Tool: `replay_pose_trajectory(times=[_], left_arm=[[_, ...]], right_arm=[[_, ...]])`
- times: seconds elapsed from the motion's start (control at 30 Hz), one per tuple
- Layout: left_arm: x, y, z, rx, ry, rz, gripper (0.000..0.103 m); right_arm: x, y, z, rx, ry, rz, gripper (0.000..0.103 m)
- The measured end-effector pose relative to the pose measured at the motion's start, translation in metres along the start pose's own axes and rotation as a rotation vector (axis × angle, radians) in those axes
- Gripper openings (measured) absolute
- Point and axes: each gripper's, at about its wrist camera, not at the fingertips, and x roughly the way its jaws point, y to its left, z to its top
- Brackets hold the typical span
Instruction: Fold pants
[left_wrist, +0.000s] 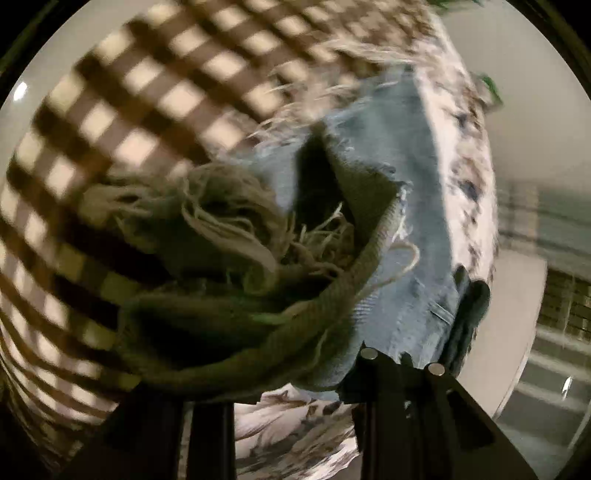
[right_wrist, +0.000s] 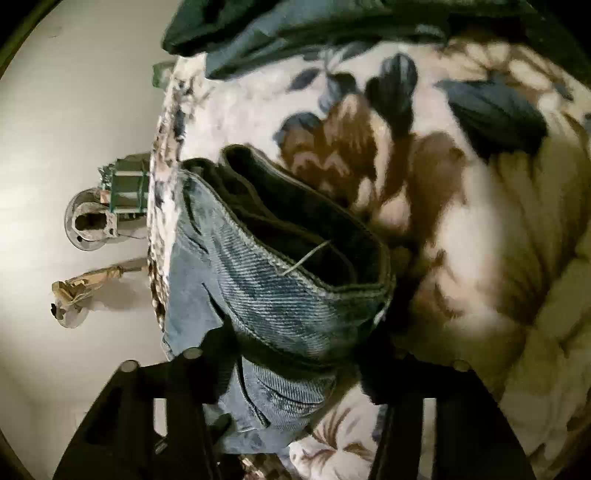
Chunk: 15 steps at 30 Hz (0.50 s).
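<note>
The pants are light blue jeans with a frayed hem (left_wrist: 406, 206). In the left wrist view my left gripper (left_wrist: 295, 373) is shut on the frayed leg end (left_wrist: 236, 236), which bunches up in front of the camera; the rest of the leg stretches away over the floral bedcover. In the right wrist view my right gripper (right_wrist: 295, 365) is shut on the jeans' waistband (right_wrist: 295, 295), whose dark opening gapes toward the camera. The jeans are lifted slightly off the floral bedcover (right_wrist: 461, 240).
A brown-and-cream checkered blanket (left_wrist: 140, 110) lies to the left of the jeans. A dark garment (right_wrist: 295, 26) lies at the bed's far end. Beyond the bed edge, the pale floor (right_wrist: 55, 147) holds small objects (right_wrist: 107, 199).
</note>
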Motion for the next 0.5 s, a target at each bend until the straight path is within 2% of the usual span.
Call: replay_pose_trajectory(times=[0.07, 0.23, 0.3, 0.37, 0.4, 0.47, 0.5], left_arm=[[-0.007, -0.002, 0.001, 0.059, 0.009, -0.033, 0.024], [-0.025, 0.015, 0.014, 0.165, 0.055, -0.106, 0.024], [-0.019, 0.026, 0.023, 0.169, 0.072, -0.097, 0.029], [-0.006, 0.047, 0.033, 0.12, 0.08, -0.11, 0.039], [0.0, 0.055, 0.034, 0.098, 0.085, -0.123, 0.04], [0.012, 0.064, 0.041, 0.034, 0.077, -0.195, 0.047], [0.012, 0.065, 0.042, 0.02, 0.071, -0.218, 0.049]], right_arm=[[-0.007, 0.003, -0.005, 0.014, -0.019, 0.024, 0.043], [-0.034, -0.001, -0.045, 0.03, -0.038, 0.035, 0.041], [-0.039, -0.008, -0.064, 0.048, -0.029, 0.024, 0.041], [-0.034, -0.021, -0.077, 0.062, -0.001, 0.013, 0.049], [-0.031, -0.027, -0.081, 0.071, 0.008, 0.012, 0.052], [-0.022, -0.038, -0.081, 0.103, 0.023, 0.03, 0.063], [-0.018, -0.043, -0.081, 0.118, 0.026, 0.053, 0.065]])
